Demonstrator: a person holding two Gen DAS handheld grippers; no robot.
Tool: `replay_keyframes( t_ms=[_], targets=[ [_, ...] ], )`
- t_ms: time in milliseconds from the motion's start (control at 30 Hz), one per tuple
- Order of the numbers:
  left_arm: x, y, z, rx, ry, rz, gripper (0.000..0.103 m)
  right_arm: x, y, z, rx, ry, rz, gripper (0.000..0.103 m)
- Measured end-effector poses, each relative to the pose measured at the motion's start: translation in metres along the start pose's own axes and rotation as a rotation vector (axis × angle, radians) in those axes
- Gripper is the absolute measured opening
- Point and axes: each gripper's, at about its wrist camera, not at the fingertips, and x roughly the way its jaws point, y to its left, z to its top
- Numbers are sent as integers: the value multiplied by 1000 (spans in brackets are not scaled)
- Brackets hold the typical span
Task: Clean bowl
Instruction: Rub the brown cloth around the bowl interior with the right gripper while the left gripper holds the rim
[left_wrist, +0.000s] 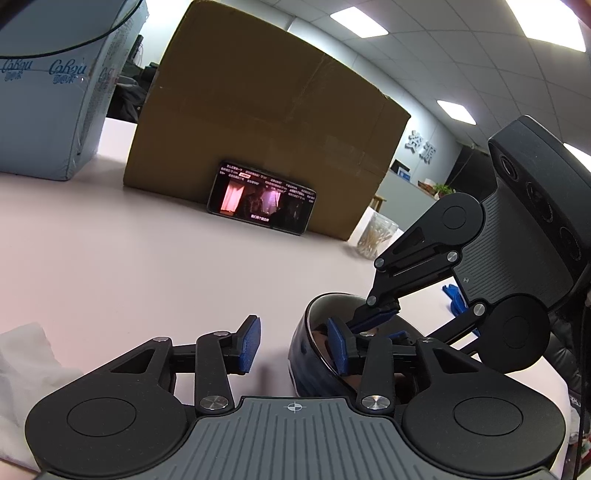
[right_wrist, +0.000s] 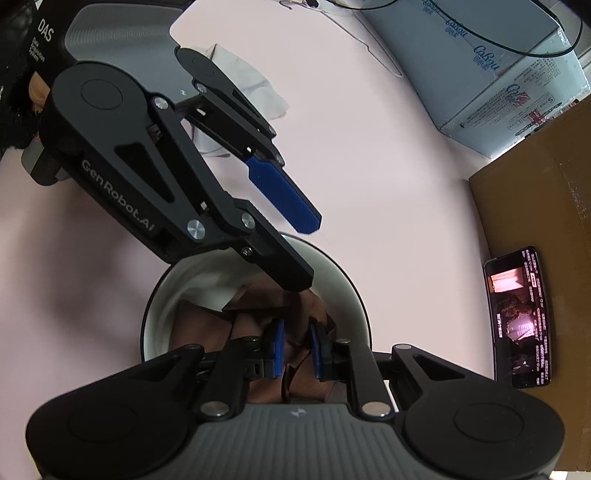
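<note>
Straddling the bowl (right_wrist: 343, 284) rim at frame centre, left gripper (right_wrist: 295, 251) spread apart, right gripper (right_wrist: 297, 349) clamped on brown cloth (right_wrist: 255, 317) inside, pink table (right_wrist: 388, 166) beneath.

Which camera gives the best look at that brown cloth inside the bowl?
The right wrist view: it looks down into the bowl, showing the brown cloth crumpled across the bottom. The left wrist view sees the bowl side-on, so only a brown sliver shows.
</note>
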Motion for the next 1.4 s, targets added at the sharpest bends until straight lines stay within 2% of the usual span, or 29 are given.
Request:
replay_keyframes(
  t_ms=[367, 633, 800, 1100, 1267, 1400],
  targets=[
    [0, 1, 1, -3, -1, 4, 40, -1, 4, -3, -4, -8, 6, 13],
    [2, 2, 2, -8, 2, 7, 41, -6, 21, 6, -100, -17, 20, 13],
    [2, 2, 3, -6, 5, 7, 41, -3, 17, 7, -92, -39, 16, 13],
    [2, 2, 2, -8, 5, 8, 41, -1, 8, -1, -48, 3, -1, 13],
    [1, 1, 2, -8, 0, 9, 41, -13, 10, -5, -55, 10, -11, 16],
    [1, 0, 1, -10, 1, 11, 41, -25, 9, -5, -59, 4, -25, 25]
  ],
)
